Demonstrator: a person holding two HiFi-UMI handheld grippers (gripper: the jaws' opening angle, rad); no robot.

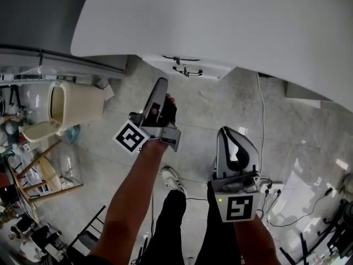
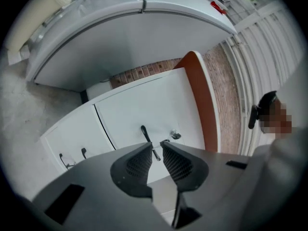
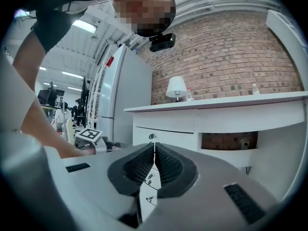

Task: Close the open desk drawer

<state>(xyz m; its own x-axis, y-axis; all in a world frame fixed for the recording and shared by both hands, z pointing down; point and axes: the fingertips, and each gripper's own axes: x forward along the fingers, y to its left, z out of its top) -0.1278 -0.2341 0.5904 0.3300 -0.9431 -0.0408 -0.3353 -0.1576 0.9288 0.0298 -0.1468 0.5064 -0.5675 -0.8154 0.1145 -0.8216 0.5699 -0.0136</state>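
The white desk top (image 1: 220,21) fills the upper head view. Under its edge a white drawer front (image 1: 187,66) with a dark handle juts out. My left gripper (image 1: 161,83), held in a gloved hand, points at it from just below. In the left gripper view the white drawer front (image 2: 144,109) with its black handle (image 2: 144,134) and a lock (image 2: 175,135) lies straight ahead, and the left gripper (image 2: 155,146) shows a narrow gap with nothing in it. My right gripper (image 1: 231,131) hangs lower right, away from the drawer. It (image 3: 154,146) is shut and empty.
A beige bin (image 1: 71,106) and a wooden stool (image 1: 44,170) stand on the floor at left. A power strip with cables (image 1: 270,195) lies at right. The person's legs and shoe (image 1: 174,181) are below. A lamp (image 3: 176,87) stands on the desk.
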